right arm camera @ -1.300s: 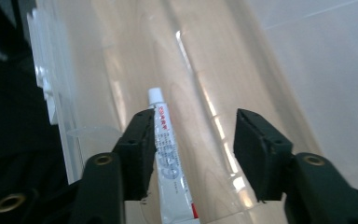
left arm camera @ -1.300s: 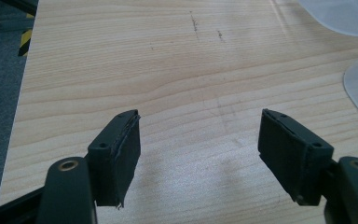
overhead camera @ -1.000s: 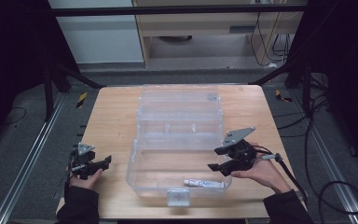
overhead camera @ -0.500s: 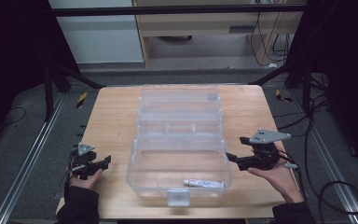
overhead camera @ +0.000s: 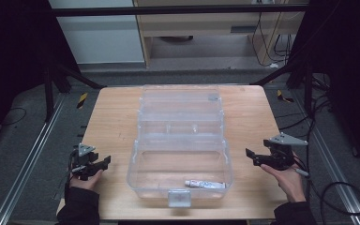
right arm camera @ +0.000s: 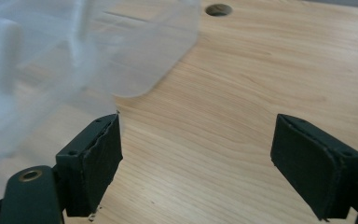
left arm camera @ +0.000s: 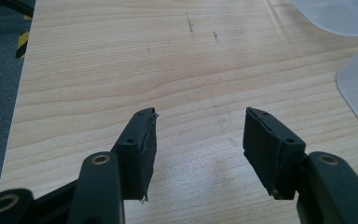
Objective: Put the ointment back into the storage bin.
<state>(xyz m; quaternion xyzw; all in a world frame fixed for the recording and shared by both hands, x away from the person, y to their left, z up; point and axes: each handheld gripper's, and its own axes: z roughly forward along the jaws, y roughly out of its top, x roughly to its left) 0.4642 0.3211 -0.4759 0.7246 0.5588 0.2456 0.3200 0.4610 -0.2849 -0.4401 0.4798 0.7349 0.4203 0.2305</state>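
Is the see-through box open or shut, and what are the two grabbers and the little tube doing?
Clear box: open, lid folded back flat on the table.
Tube: lying flat inside the box, near the front wall.
Left gripper: jaws apart, nothing between them.
Right gripper: jaws wide apart, empty, beside the box.

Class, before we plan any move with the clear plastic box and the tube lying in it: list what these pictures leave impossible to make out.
- Tube: its print is too small to read in the high view.
- Clear plastic box: blurred and cut off by the frame's left edge in the right gripper view; its inner dividers are unclear.
- Latch: the high view is too coarse to tell whether it hangs free.
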